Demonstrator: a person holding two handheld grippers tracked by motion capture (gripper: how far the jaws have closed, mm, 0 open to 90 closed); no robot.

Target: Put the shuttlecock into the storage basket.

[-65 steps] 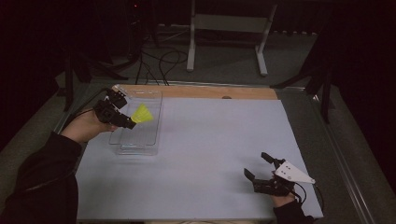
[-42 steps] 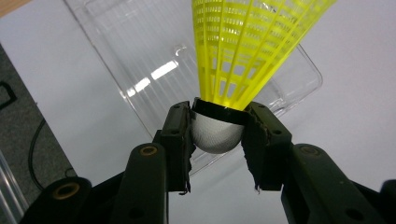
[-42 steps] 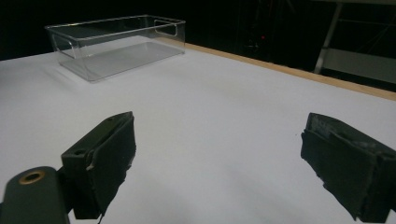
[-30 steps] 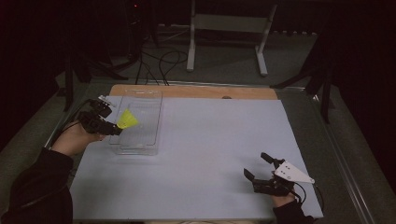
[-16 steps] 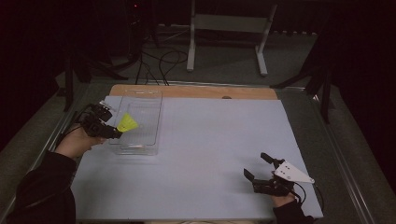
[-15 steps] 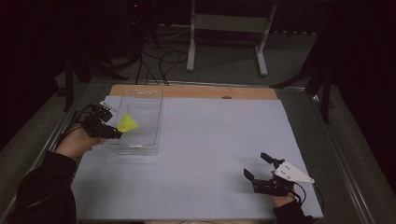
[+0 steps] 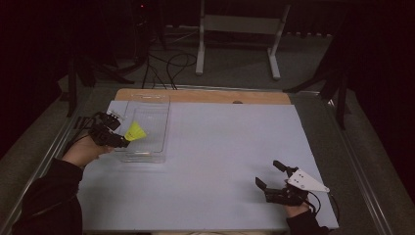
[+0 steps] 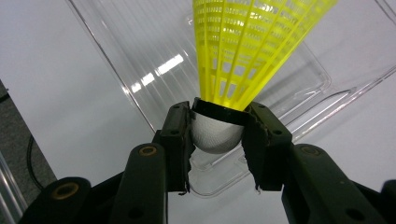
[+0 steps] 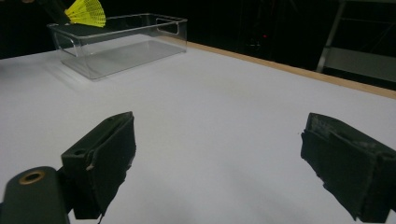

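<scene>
Nothing to read anywhere I look right now: no lettering, labels, brand marks or numbers on anything here.

Left tool (image 8: 217, 135) view: shuttlecock (image 8: 243, 60) skirt runs off the top edge, its open end not seen; the white cork is half covered by the two pads. Clear bin (image 8: 299, 79) cut by the top and right edges, far wall out of frame. High view: shuttlecock's head sits behind the left tool (image 7: 125, 143) tip, grip too small to read there. Right tool (image 7: 270, 177) hand cropped at the bottom edge. Right tool view: left tool behind the bin is lost in the dark.
</scene>
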